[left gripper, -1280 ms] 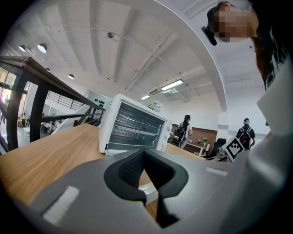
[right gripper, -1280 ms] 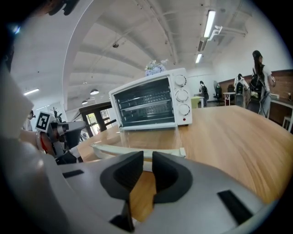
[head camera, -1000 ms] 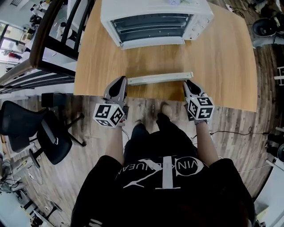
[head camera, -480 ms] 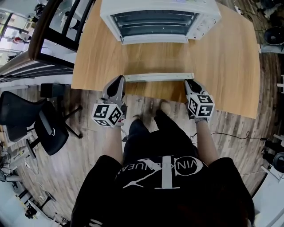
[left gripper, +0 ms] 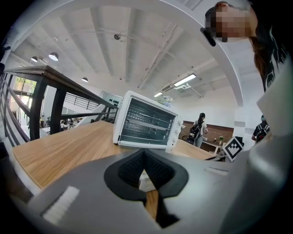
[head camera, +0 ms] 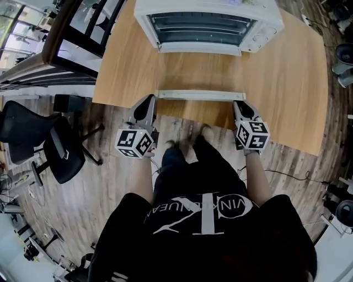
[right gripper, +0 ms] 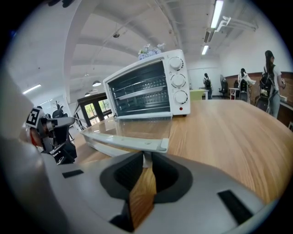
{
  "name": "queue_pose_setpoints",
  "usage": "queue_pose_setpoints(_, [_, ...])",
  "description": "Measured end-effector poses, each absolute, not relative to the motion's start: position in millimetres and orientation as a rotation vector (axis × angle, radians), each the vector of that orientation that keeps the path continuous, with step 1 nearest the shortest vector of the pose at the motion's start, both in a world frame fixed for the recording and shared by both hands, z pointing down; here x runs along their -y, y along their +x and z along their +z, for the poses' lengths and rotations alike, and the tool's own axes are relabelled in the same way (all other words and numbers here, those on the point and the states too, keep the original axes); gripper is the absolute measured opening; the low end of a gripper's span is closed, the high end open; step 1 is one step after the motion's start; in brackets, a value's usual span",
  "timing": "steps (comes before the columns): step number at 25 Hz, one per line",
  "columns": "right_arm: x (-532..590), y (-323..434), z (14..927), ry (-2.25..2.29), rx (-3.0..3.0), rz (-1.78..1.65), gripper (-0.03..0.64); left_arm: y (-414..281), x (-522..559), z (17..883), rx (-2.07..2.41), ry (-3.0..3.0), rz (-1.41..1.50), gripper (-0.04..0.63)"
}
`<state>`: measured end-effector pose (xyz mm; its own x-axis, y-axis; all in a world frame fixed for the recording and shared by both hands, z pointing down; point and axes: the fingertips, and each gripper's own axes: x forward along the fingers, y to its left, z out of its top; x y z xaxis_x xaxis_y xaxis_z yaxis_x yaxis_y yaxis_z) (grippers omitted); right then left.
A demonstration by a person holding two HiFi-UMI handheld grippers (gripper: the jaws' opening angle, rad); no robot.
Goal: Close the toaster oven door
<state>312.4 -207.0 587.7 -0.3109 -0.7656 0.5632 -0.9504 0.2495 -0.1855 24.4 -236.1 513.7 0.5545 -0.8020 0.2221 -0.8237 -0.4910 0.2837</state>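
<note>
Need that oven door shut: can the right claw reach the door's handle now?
Likely yes: the right claw sits just off the right end of the handle, nothing between them.

Place: open-plan office | black swivel chair point(head camera: 52, 151) | wooden table point(head camera: 287, 82) | ceiling strip lights point(right gripper: 216, 13)

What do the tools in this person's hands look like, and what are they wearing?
The left gripper and right gripper are smooth grey shells, each carrying a cube of black-and-white square markers. Their fingers have black ribbed pads. The person wears a black short-sleeved T-shirt with white print.
</note>
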Motion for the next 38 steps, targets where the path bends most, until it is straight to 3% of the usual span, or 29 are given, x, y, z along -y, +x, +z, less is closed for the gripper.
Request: queue_pose_setpoints(38, [232,315,484,1.683,2.385,0.429,0.026,4,252,456,1.495,2.492,-0.009,-0.002])
